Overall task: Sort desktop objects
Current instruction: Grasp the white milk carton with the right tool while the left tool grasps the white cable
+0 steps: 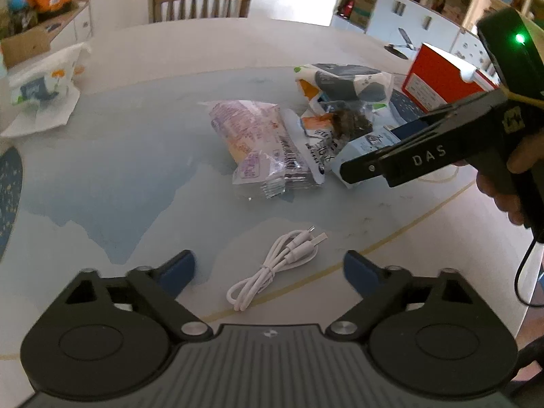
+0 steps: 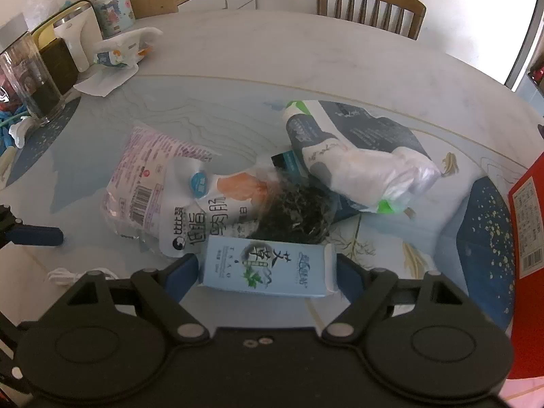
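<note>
Pile mid-worktop: pink-purple snack pack [image 2: 142,183] lying flat w/ barcode up, white pouch [image 2: 207,217] w/ orange print overlapping its edge, clear bag of dark dried leaves [image 2: 299,214] just beside that. Light blue box [image 2: 268,265] lies flat on its side at the near edge of the pile, touching the pouch; behind, a dark blue & white bag [image 2: 357,156] slumps over the rest. Coiled white cable [image 1: 278,265] lies apart from the pile, nearer the worktop edge.
</note>
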`<move>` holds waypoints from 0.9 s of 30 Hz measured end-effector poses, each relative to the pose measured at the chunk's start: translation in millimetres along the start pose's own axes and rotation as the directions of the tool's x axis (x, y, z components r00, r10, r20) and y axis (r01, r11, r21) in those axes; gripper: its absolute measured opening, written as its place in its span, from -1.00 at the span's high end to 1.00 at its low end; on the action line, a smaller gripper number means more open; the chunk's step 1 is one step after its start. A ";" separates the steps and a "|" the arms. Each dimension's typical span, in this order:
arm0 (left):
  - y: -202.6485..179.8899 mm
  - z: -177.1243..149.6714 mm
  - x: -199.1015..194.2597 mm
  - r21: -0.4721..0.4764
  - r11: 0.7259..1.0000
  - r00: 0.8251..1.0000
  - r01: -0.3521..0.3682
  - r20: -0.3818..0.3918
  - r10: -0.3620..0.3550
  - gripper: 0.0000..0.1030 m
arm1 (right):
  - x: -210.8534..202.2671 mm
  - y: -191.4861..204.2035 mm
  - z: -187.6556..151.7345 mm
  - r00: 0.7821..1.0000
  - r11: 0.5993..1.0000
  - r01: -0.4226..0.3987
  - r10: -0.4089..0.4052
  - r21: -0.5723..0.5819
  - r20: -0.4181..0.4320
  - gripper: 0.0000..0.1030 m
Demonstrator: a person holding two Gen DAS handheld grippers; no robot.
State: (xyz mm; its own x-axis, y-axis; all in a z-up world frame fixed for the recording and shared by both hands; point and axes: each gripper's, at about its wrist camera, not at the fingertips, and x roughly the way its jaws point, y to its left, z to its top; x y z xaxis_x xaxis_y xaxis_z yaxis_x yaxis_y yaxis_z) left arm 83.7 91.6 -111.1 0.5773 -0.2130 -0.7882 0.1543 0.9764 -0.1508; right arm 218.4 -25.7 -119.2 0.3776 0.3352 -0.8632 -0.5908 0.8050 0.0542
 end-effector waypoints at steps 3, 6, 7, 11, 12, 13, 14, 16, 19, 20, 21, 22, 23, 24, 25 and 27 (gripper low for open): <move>-3.9 1.5 -0.5 0.025 0.999 1.000 0.019 0.003 -0.020 -0.41 | -0.7 -0.8 0.0 1.000 1.000 -0.002 0.002 -0.002 0.002 -0.62; -8.7 2.7 -0.1 0.054 0.998 1.000 0.031 0.003 -0.031 -0.08 | -1.3 0.3 -0.1 1.000 1.000 -0.002 0.002 -0.002 0.004 -0.62; -10.4 3.1 0.3 0.064 0.997 0.999 0.031 0.004 -0.032 0.00 | -1.6 0.5 0.0 1.000 1.000 -0.002 0.002 -0.002 0.005 -0.61; -12.8 3.4 1.2 0.088 0.996 1.000 0.027 0.008 -0.028 0.24 | -3.3 0.4 -0.7 1.000 1.000 -0.001 0.001 -0.002 0.009 -0.60; -12.8 3.7 1.4 0.088 0.996 1.000 0.025 0.008 -0.026 0.29 | -3.4 0.8 -0.7 1.000 1.000 -0.001 0.001 -0.001 0.010 -0.59; -12.2 3.7 1.1 0.085 0.996 1.000 0.022 0.009 -0.023 0.40 | -4.4 0.8 -0.9 1.000 1.000 -0.001 0.001 -0.001 0.014 -0.58; -11.2 4.0 1.2 0.079 0.997 1.000 0.025 0.009 -0.026 0.45 | -5.7 0.7 -1.0 1.000 1.000 0.001 -0.001 0.000 0.018 -0.56; -9.8 4.7 1.5 0.071 0.997 0.999 0.032 0.010 -0.033 0.52 | -8.6 0.0 -0.7 1.000 1.000 0.000 0.000 0.005 0.026 -0.45; -8.2 5.7 2.0 0.062 0.998 0.999 0.034 0.011 -0.035 0.54 | -11.4 -2.7 -1.2 0.999 1.000 -0.008 0.007 0.020 0.032 -0.36; -7.6 6.1 2.0 0.057 0.998 0.999 0.035 0.011 -0.036 0.55 | -12.0 -3.3 -1.9 0.999 1.000 -0.010 0.009 0.024 0.034 -0.36; -6.6 6.7 1.9 0.052 0.998 0.999 0.036 0.012 -0.037 0.56 | -12.5 -3.7 -2.7 0.999 1.000 -0.009 0.008 0.027 0.036 -0.35; -5.5 7.5 2.1 0.044 0.998 0.999 0.039 0.012 -0.040 0.57 | -13.3 -4.1 -3.2 0.999 0.999 -0.008 0.007 0.031 0.038 -0.35; -4.5 8.1 1.9 0.036 0.998 0.999 0.043 0.012 -0.043 0.61 | -14.3 -4.5 -3.7 0.999 0.999 -0.007 0.006 0.035 0.041 -0.35; -4.0 8.6 1.3 0.032 0.998 0.999 0.046 0.015 -0.047 0.66 | -15.6 -4.8 -4.5 0.999 0.999 -0.006 0.004 0.039 0.044 -0.35; -3.3 9.6 0.6 0.029 0.998 0.999 0.050 0.020 -0.051 0.74 | -17.3 -5.3 -5.1 0.999 0.999 -0.007 0.005 0.043 0.047 -0.34; -2.5 12.9 1.1 0.023 0.998 0.998 0.055 0.019 -0.056 0.80 | -20.8 -6.5 -6.7 0.999 0.999 -0.011 0.009 0.048 0.052 -0.34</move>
State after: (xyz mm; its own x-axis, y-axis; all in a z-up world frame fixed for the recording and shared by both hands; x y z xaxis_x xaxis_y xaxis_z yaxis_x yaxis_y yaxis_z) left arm 94.3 88.5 -103.9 0.5827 -0.2676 -0.7673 0.2046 0.9621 -0.1802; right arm 209.6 -41.2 -105.0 0.4088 0.3670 -0.8356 -0.5598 0.8239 0.0880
